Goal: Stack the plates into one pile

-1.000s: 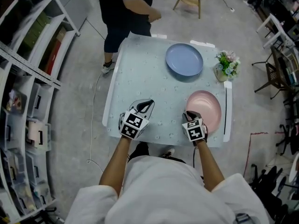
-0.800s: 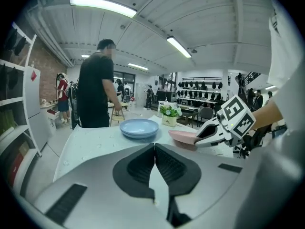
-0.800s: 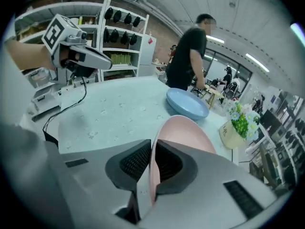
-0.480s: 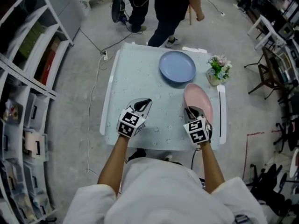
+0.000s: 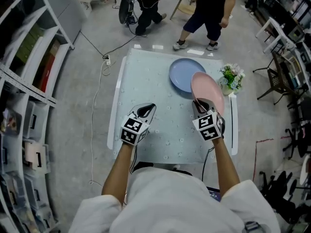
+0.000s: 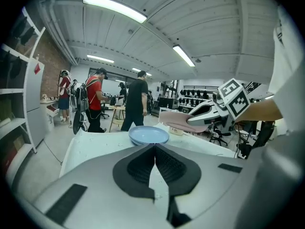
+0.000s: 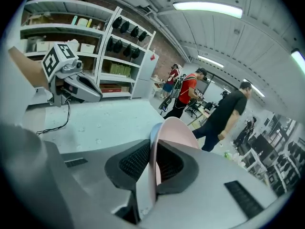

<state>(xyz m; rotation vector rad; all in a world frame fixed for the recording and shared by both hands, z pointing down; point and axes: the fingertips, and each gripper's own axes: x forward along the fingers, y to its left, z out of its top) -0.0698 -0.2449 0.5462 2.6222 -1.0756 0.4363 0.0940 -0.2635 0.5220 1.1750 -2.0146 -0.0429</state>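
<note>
A pink plate hangs tilted above the table, its near rim clamped in my right gripper, which is shut on it; the jaws have just been closing on that rim. The right gripper view shows the pink plate standing edge-on between the pads. A blue plate lies flat on the table's far side, partly behind the pink one, and it appears as the blue plate ahead of my left gripper. My left gripper is shut and empty over the table's near left.
The pale table has white raised edges. A small vase of flowers stands at the far right, close to the pink plate. People walk beyond the far edge. Shelving runs along the left.
My right gripper has lifted the pink plate off the table and carried it toward the blue plate, tilting it. The left gripper shifted slightly. People behind the table have moved.
</note>
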